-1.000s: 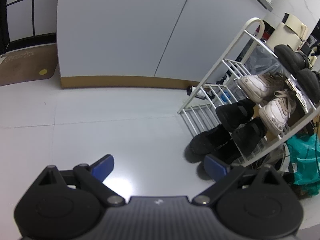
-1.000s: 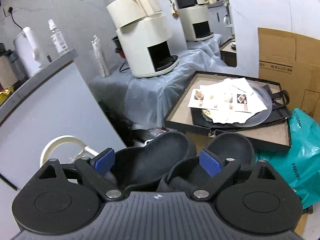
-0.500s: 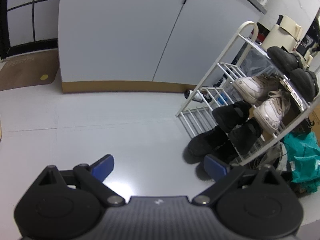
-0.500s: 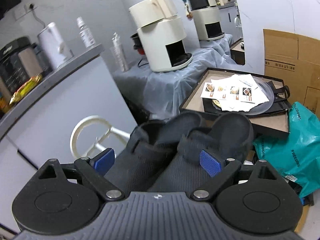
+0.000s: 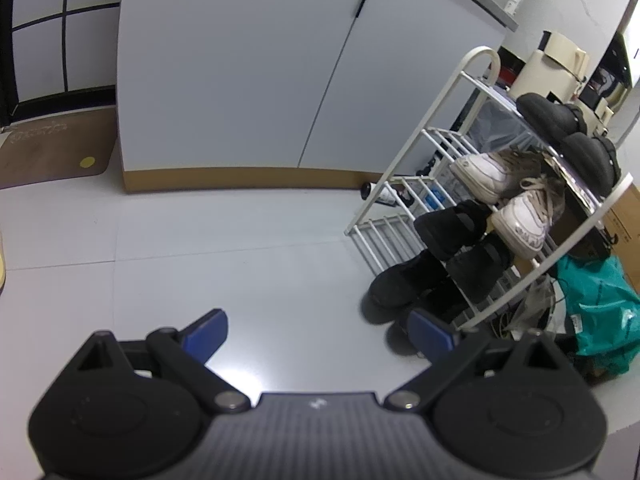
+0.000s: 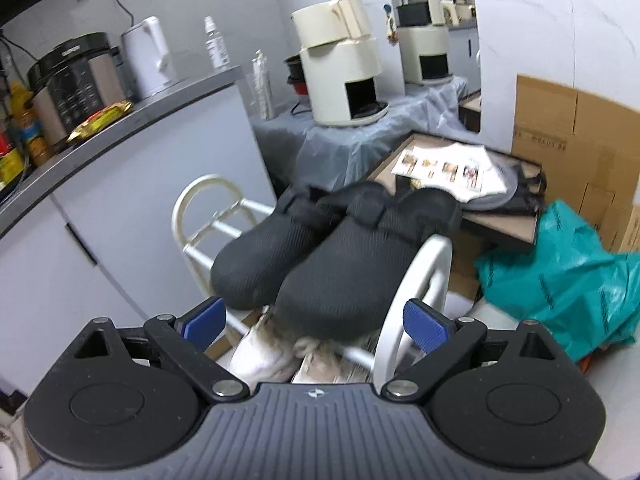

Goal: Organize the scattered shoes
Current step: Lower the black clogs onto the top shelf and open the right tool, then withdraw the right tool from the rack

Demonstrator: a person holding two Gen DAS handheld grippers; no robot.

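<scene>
My left gripper hangs spread wide over bare floor. On the white wire shoe rack's top shelf, the pair of black textured clogs lies side by side, toes toward my right gripper, released, holding nothing. White sneakers below are mostly hidden.

Matt textured-knit black clogs on a glossy white tube rack; glossy pale floor.

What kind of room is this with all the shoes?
Probably a small home kitchen or entry corner. A white shoe rack stands by cabinets, a kettle and rice cooker sit on the counter, and a doormat lies on the floor.
</scene>
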